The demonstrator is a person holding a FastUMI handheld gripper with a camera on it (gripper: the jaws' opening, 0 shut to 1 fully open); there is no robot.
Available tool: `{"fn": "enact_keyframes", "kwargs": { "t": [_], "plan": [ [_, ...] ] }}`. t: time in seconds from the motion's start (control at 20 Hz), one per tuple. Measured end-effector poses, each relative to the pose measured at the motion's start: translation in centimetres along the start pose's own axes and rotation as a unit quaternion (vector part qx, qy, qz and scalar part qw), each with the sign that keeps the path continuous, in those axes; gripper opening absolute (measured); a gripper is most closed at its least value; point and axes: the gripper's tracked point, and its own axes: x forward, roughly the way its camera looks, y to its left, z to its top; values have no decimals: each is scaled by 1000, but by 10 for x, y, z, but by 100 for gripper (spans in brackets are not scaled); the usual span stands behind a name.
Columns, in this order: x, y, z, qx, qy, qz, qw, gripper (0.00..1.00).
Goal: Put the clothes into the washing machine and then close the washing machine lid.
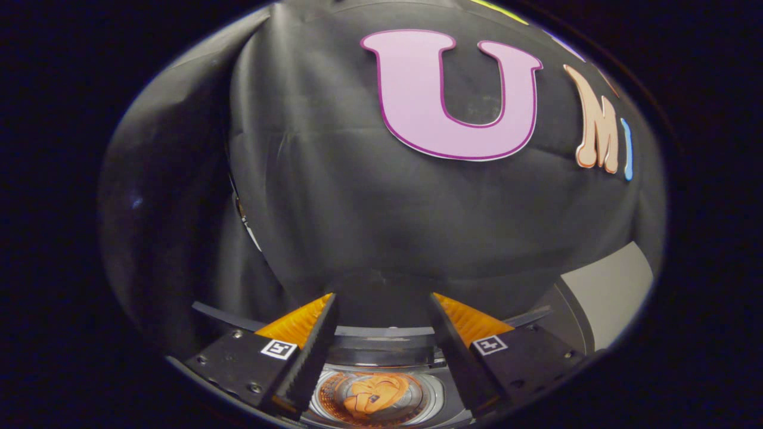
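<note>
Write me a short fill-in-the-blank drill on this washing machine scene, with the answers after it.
1. The gripper has its fingers ____, holding nothing.
2. The orange clothes lie ____ the washing machine drum.
3. The washing machine lid is ____, so the drum can be seen.
4. The drum sits below and ____ the two fingers.

Answers: open; inside; open; between

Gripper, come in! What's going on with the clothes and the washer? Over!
Gripper open, holding nothing. Orange clothes already down in the washing machine drum, below the fingers. Lid not yet closed. Nothing seen in the way.
</note>
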Motion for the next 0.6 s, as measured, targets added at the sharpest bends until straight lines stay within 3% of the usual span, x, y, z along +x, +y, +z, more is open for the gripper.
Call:
{"fn": "enact_keyframes", "kwargs": {
  "t": [0.6],
  "plan": [
    [1, -1, 0, 0, 24, 2, 1000, 90]
  ]
}}
